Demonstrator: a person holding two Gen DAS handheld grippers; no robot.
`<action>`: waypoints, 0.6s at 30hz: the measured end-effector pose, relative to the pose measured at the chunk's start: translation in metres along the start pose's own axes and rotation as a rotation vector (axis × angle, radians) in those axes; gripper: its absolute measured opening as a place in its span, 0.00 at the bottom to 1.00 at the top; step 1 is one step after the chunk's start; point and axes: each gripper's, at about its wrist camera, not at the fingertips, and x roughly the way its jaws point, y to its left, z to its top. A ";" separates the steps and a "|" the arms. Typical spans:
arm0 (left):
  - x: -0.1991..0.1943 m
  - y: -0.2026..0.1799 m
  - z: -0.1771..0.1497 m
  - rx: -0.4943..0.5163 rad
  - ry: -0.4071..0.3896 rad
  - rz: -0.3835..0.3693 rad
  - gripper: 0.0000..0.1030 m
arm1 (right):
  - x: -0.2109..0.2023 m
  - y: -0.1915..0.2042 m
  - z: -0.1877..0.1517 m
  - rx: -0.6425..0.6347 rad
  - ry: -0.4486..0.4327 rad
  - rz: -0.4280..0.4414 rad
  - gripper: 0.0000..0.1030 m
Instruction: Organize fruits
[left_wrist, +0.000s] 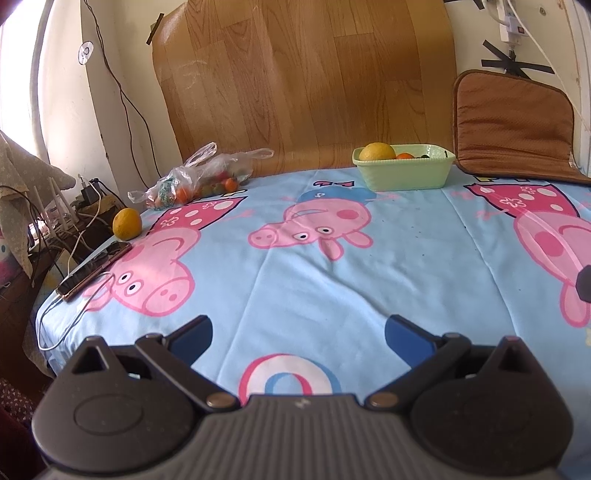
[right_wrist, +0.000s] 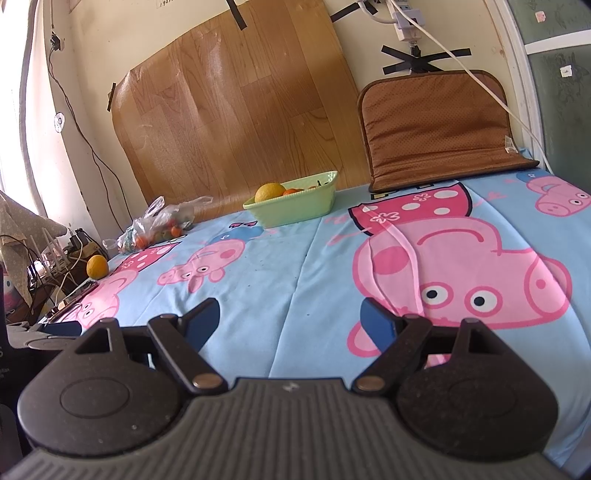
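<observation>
Your left gripper (left_wrist: 298, 330) and right gripper (right_wrist: 291, 317) both hung empty, jaws apart; the loose orange (left_wrist: 126, 223) lay far left of the green basket (left_wrist: 404, 173), nearer your left.

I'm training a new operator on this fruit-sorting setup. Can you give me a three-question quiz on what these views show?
1. True or false: the left gripper is shut on a fruit.
2. Where does the loose orange lie? A) in the green bowl B) on the blanket's edge beside the phone C) in the plastic bag
3. Fill in: the right gripper is ___.

Key: 1 false; 2 B; 3 open.
</observation>
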 end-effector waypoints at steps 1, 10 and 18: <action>0.000 0.000 0.000 0.001 -0.002 0.000 1.00 | 0.000 0.000 0.000 0.001 0.000 0.000 0.83; -0.001 -0.001 -0.001 0.005 -0.003 0.006 1.00 | 0.000 0.000 0.000 0.000 0.000 0.001 0.83; -0.002 -0.003 0.000 0.028 -0.015 0.019 1.00 | 0.000 -0.001 0.000 0.000 0.000 0.001 0.83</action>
